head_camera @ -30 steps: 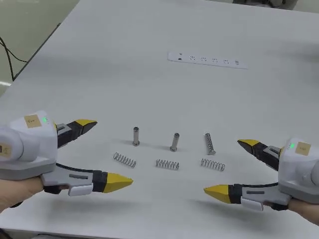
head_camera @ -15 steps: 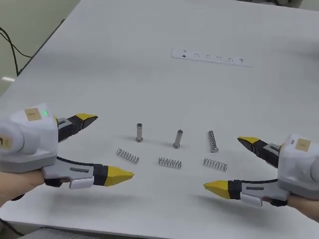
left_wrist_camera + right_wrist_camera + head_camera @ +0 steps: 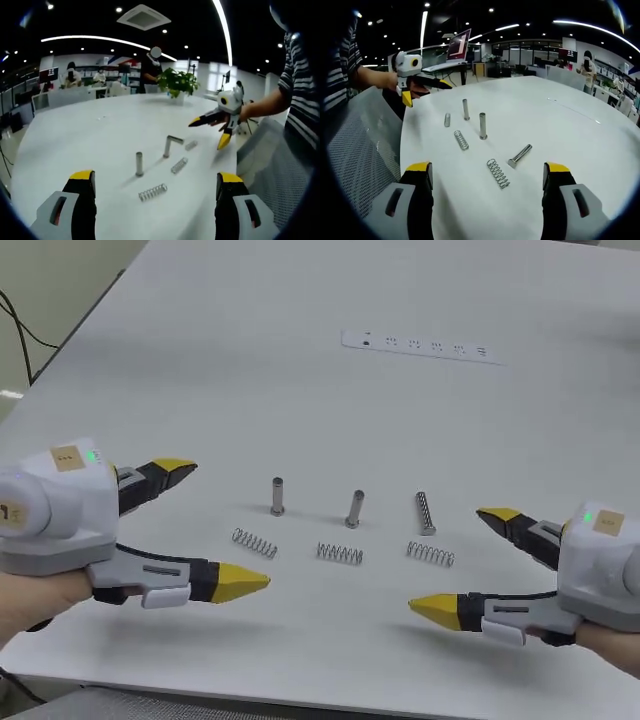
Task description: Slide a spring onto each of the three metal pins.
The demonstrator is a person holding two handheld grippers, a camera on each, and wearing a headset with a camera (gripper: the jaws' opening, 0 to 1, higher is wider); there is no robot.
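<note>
Head view: we hold the left gripper (image 3: 231, 525) and the right gripper (image 3: 444, 559) above the white table (image 3: 300, 390), jaws of both spread wide, gripping nothing. Between them the left pin (image 3: 277, 495) and middle pin (image 3: 355, 508) stand upright, and the right pin (image 3: 424, 512) lies flat. The left spring (image 3: 253, 542), middle spring (image 3: 339, 554) and right spring (image 3: 430, 554) lie loose, one near each pin.

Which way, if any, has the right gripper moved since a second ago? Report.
No. The right gripper keeps its spacing from the lying pin; only the camera shifted.
</note>
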